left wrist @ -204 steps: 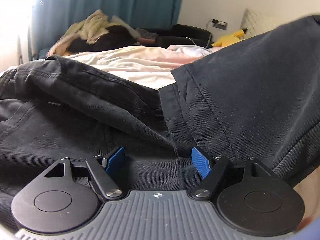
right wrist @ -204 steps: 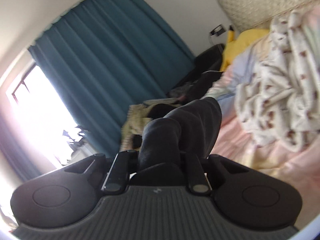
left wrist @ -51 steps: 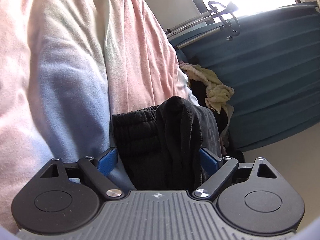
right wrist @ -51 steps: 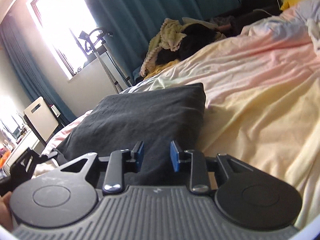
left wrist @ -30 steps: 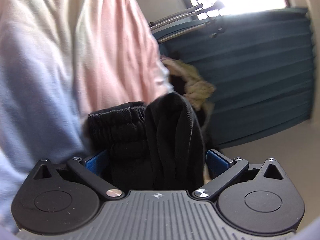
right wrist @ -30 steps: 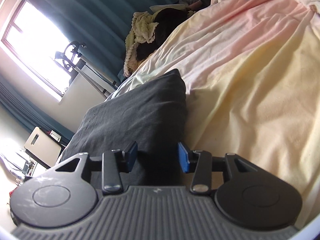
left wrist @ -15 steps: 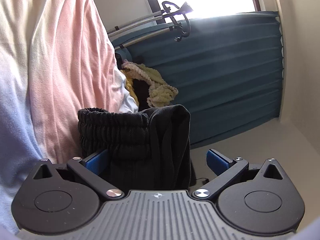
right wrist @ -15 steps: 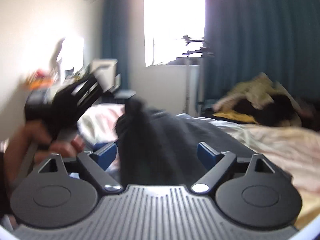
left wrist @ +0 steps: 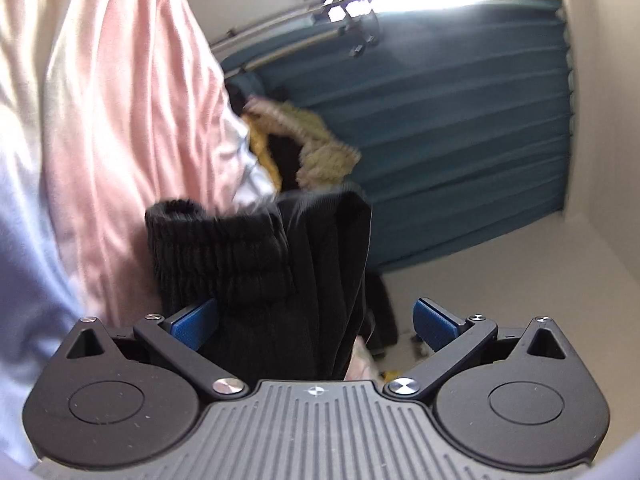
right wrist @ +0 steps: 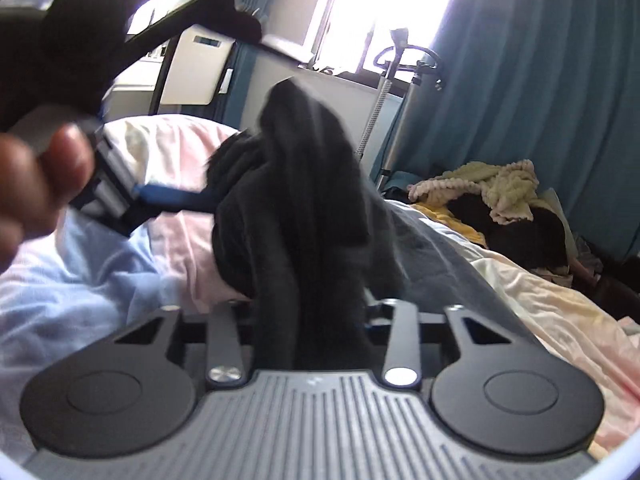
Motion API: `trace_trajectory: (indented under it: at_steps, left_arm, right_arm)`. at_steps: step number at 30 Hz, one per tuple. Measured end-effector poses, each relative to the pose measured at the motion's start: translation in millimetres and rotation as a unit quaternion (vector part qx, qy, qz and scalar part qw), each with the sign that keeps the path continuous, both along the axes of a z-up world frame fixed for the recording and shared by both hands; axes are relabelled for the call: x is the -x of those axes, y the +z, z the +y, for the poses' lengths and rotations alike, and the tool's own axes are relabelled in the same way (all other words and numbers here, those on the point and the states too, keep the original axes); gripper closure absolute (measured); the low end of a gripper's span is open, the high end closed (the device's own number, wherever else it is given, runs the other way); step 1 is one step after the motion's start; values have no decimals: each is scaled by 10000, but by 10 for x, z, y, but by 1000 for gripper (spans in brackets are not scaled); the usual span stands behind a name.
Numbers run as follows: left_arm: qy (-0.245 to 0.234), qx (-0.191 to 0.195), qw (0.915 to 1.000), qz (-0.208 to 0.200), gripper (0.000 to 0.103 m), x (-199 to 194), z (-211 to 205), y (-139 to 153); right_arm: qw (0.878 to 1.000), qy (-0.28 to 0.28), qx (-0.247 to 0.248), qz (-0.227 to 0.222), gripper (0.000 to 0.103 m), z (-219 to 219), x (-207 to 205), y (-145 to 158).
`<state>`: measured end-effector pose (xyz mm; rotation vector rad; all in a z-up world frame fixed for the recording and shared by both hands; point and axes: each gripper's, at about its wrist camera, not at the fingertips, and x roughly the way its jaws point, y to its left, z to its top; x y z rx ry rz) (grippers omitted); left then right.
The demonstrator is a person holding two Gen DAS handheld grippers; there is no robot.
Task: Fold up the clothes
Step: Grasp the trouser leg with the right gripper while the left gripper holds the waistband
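Between my right jaws (right wrist: 310,320): thick bunch of dark garment (right wrist: 304,208), jaws now closed on it; half second ago they stood wide apart. Left jaws (left wrist: 314,318) gaped wide, blue pads (left wrist: 434,320) clear of cloth on one side, elastic waistband only leaning at other; hold there released or nearly. Garment lifted above pastel bed (right wrist: 540,300). Judgement: grip handed from left to right, next fold can begin. Beyond: clothes pile (right wrist: 500,196) by blue curtain (right wrist: 540,80).

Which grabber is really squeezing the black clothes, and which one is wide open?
The right gripper squeezes the black garment: its fingers are closed tight against the cloth. The left gripper is wide open, its blue pads spread apart.
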<state>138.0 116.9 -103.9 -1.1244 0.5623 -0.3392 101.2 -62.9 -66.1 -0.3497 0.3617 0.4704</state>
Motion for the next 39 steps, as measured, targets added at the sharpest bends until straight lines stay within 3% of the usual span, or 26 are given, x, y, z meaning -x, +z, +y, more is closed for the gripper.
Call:
trace_trajectory:
  at_steps: [1, 3, 5, 8, 11, 19, 21, 24, 29, 35, 39]
  left_arm:
    - [-228, -129, 9995, 158, 0, 20, -70, 44]
    - [-477, -357, 9982, 93, 0, 87, -208, 109]
    - [-491, -576, 9971, 77, 0, 105, -305, 131]
    - [-390, -549, 9976, 166, 0, 3, -328, 51]
    - [-285, -375, 9984, 303, 0, -82, -308, -18]
    - [-422, -1120, 9886, 910, 0, -151, -464, -56]
    - [-258, -1014, 9855, 1338, 0, -136, -405, -161]
    - [-181, -697, 9885, 1327, 0, -138, -289, -224]
    - [25, -612, 9911, 1184, 3, -259, -187, -237]
    - [136, -859, 9903, 1087, 33, -190, -158, -177]
    - [136, -934, 9921, 821, 44, -209, -152, -128]
  right_arm:
    - [10000, -17, -40, -3, 69, 6, 4, 6]
    - [9998, -46, -159, 57, 69, 6, 9, 6]
    - [9998, -52, -188, 63, 69, 14, 14, -5]
    - [10000, -12, -91, 23, 69, 61, 26, -29]
    - [9998, 82, 147, -44, 69, 129, 54, -52]
    - [9943, 347, 952, -326, 74, 304, 218, -140]
    - [9922, 384, 1123, -389, 76, 330, 264, -175]
    - [9913, 367, 1181, -451, 78, 338, 310, -159]
    - [9956, 478, 782, -198, 77, 190, 379, -24]
    - [9976, 629, 231, 151, 71, -17, 465, 152]
    - [9915, 550, -1139, 315, 68, -545, 573, 544]
